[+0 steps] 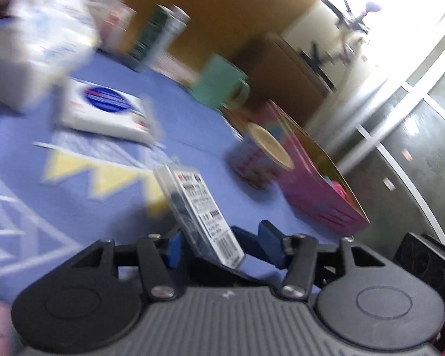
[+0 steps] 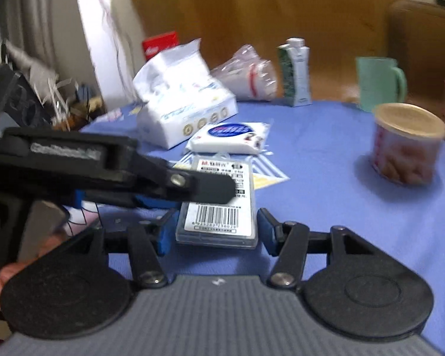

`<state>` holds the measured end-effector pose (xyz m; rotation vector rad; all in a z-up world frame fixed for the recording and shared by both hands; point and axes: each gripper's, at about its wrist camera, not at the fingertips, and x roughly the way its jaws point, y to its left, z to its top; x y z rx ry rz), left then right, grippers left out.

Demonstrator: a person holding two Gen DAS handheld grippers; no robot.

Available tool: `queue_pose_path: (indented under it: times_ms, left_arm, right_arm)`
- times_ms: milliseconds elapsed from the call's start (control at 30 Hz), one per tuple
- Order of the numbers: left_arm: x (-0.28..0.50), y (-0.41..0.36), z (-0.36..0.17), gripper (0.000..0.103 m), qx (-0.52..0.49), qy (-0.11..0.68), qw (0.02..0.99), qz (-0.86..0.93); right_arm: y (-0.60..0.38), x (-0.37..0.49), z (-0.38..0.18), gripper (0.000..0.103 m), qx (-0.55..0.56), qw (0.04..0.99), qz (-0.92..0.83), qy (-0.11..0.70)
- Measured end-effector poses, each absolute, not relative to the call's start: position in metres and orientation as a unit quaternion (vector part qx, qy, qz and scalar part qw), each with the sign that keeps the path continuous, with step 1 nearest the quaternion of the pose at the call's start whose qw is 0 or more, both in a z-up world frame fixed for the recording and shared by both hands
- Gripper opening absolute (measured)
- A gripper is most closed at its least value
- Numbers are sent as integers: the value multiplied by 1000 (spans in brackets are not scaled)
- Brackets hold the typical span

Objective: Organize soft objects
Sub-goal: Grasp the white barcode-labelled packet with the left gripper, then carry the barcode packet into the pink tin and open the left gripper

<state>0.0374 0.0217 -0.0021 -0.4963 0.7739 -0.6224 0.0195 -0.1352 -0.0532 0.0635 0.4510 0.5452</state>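
A clear plastic box with a barcode label (image 2: pixel 219 198) lies on the blue tablecloth (image 2: pixel 326 207) between the open fingers of my right gripper (image 2: pixel 215 231). My left gripper (image 2: pixel 192 191) reaches in from the left over the box. In the left wrist view the box (image 1: pixel 201 213) stands tilted between the blue pads of my left gripper (image 1: pixel 222 246), which look spread with a gap on the right. A white wet-wipe pack (image 2: pixel 231 138) and a large tissue pack (image 2: pixel 181 101) lie behind the box.
A snack tub (image 2: pixel 406 145), a green mug (image 2: pixel 379 83), a drink carton (image 2: pixel 295 71) and a crumpled plastic bottle (image 2: pixel 249 72) stand on the table. A pink box (image 1: pixel 317 178) sits at the table's right edge. Clutter lies far left.
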Motion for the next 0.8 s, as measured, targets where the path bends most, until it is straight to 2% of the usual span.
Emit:
queue_pose_path:
  times_ms: [100,133,400,433,500,533,633,667,733,800]
  left_arm:
    - [41,-15,8,52,-205,363,849,-324]
    - [44,-26,13,49,-197,362,847,-336]
    - [77,-155,66,48,-98,325,846,-412]
    - [82,-170,71,49,-91,321,846,-417]
    - [97,-202,82,59,-75,313,847,-423]
    - [104,-219,86,70,-60,304,857,-412]
    - [111,-245,85,72,-3,272,896,-351]
    - [111,-246,82,71,6,272,900,-340]
    - [104,-233,76,71,-8,274,895,-350]
    - [91,-218,71,71,-6,268,894,-359]
  right_arm:
    - [-150,-3,-51,60,15,956,234,175]
    - [-155,-9,-50,59,10,964,213,162]
    - [-238,-28,-29,59,52,993,89,65]
    - [-249,-26,-25,59,57,994,73,55]
    - [-272,-19,-16,60,61,997,34,37]
    - [-284,-12,-13,60,62,998,12,30]
    - [-318,24,-12,61,42,996,-78,27]
    - [-328,39,-16,66,24,991,-127,33]
    - [-347,58,-26,69,5,978,-200,61]
    - [-362,48,-33,68,49,979,-186,64]
